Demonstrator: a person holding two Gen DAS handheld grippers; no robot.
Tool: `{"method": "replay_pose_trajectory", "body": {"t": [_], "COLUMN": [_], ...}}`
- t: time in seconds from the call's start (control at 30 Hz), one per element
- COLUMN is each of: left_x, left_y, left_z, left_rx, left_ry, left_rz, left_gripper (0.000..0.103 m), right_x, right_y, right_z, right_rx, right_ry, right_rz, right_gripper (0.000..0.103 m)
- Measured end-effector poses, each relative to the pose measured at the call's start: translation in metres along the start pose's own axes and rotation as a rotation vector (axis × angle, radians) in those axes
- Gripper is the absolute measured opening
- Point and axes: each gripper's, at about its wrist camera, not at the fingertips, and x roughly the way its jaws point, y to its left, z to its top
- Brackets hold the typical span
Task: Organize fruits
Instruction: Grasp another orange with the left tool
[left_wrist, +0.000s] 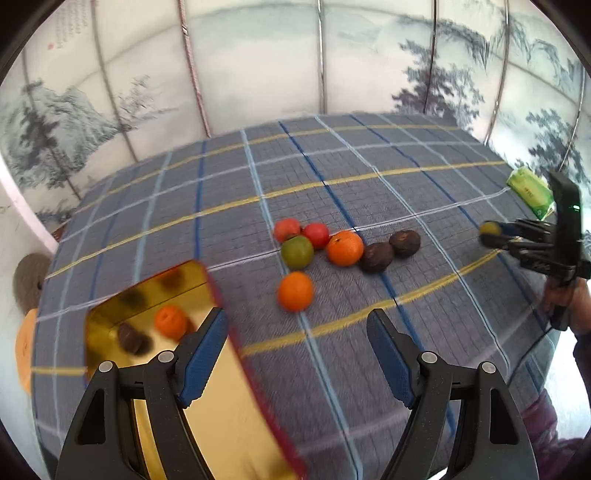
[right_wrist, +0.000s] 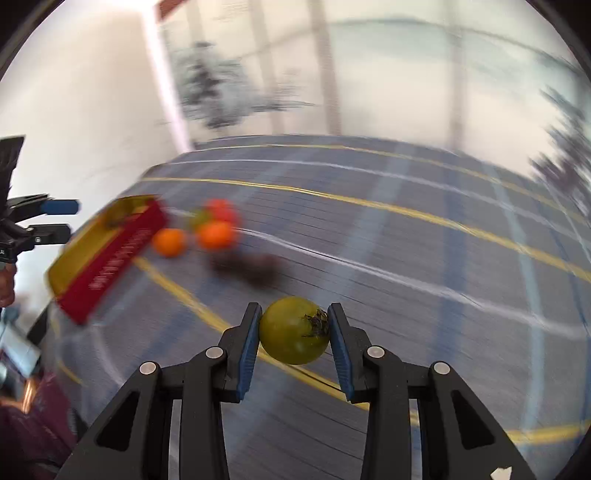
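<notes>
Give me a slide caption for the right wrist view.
Right gripper clamps a green tomato above the plaid tablecloth.

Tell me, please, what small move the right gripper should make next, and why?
Probably carry the round green tomato across to the gold box with the red rim. The right gripper is already shut on it, the box holds other fruit, and the left gripper is open and empty.

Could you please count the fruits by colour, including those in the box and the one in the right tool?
Orange fruit: 3, one in the box
Red fruit: 2
Green fruit: 2, one in the right tool
Dark fruit: 3, one in the box
Total: 10
</notes>
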Motion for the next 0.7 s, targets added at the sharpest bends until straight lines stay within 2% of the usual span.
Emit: {"method": "replay_pose_trajectory", "body": {"t": [0.17, 0.3, 0.43, 0.47, 0.5, 0.53, 0.57, 0.7], "left_x": [0.053, 0.084, 0.108, 0.113, 0.118, 0.12, 0.118, 0.113], "left_y": [-0.003, -0.009, 0.0, 0.0, 0.0, 0.0, -0.001, -0.005], "left_z": [0.013, 0.017, 0.019, 0.019, 0.018, 0.017, 0.018, 0.016], "left_rx": [0.039, 0.078, 0.042, 0.035, 0.028, 0.027, 0.027, 0.0], "left_ry": [0.12, 0.191, 0.244, 0.257, 0.275, 0.283, 0.274, 0.285], "left_rz": [-0.021, 0.025, 0.027, 0.021, 0.011, -0.002, -0.004, 0.011], "left_gripper": [0.077, 0.074, 0.068, 0.063, 0.051, 0.046, 0.035, 0.032], "right_x": [-0.01, -0.012, -0.01, -0.01, -0.01, -0.01, -0.009, -0.008], "right_y": [-0.043, -0.044, -0.047, -0.047, -0.047, -0.046, -0.046, -0.049], "right_z": [-0.013, -0.012, -0.013, -0.013, -0.014, -0.014, -0.014, -0.014], "right_rx": [0.076, 0.075, 0.096, 0.098, 0.099, 0.098, 0.097, 0.115], "right_ry": [-0.011, -0.023, -0.018, -0.019, -0.018, -0.017, -0.015, -0.008], "right_rz": [-0.022, 0.007, 0.027, 0.031, 0.037, 0.041, 0.044, 0.053], "right_gripper": [0.035, 0.035, 0.035, 0.035, 0.035, 0.035, 0.035, 0.035]}}
